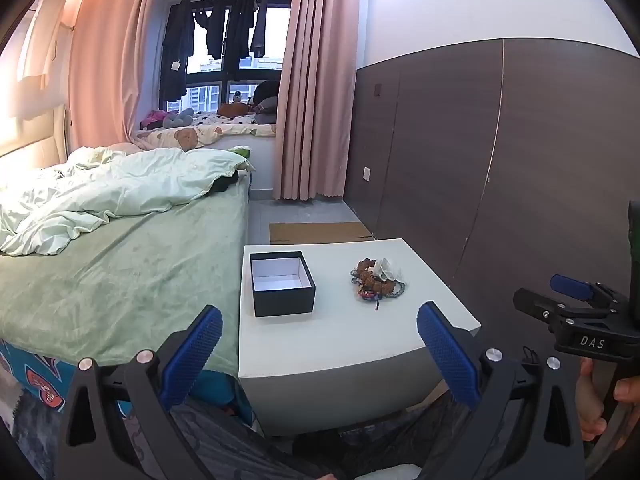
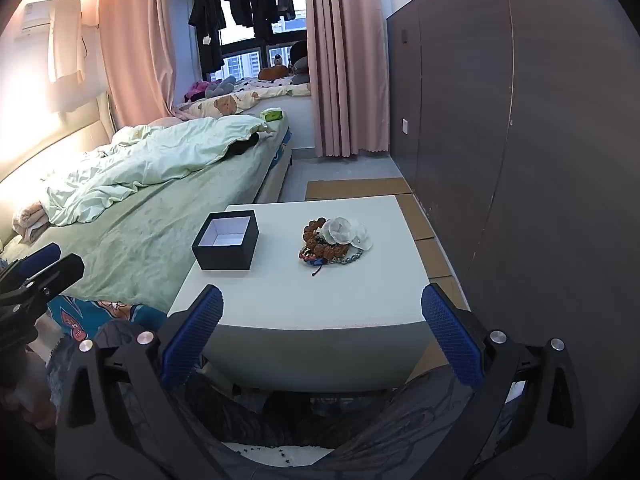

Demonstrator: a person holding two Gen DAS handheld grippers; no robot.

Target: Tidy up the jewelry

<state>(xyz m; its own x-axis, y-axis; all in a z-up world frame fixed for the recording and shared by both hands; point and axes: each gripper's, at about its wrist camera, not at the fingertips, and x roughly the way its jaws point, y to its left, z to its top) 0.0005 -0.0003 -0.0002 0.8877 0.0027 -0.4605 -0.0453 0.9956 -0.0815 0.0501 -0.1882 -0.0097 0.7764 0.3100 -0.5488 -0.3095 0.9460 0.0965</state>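
Observation:
A pile of jewelry [image 1: 377, 281], brown bead bracelets, chains and small clear bags, lies on the white table [image 1: 352, 336], right of an open black box [image 1: 281, 282] with a white inside. My left gripper [image 1: 320, 344] is open and empty, held in front of the table's near edge. The right gripper [image 1: 572, 300] shows at the far right, off the table. In the right wrist view my right gripper [image 2: 322, 320] is open and empty before the table [image 2: 320, 304], with the jewelry pile [image 2: 332, 242] and the box [image 2: 226, 239] ahead.
A bed with a green sheet [image 1: 120, 272] and a rumpled duvet adjoins the table's left side. A dark panelled wall [image 1: 500, 160] runs along the right. Flat cardboard [image 2: 360, 189] lies on the floor beyond the table. Pink curtains and a window are at the back.

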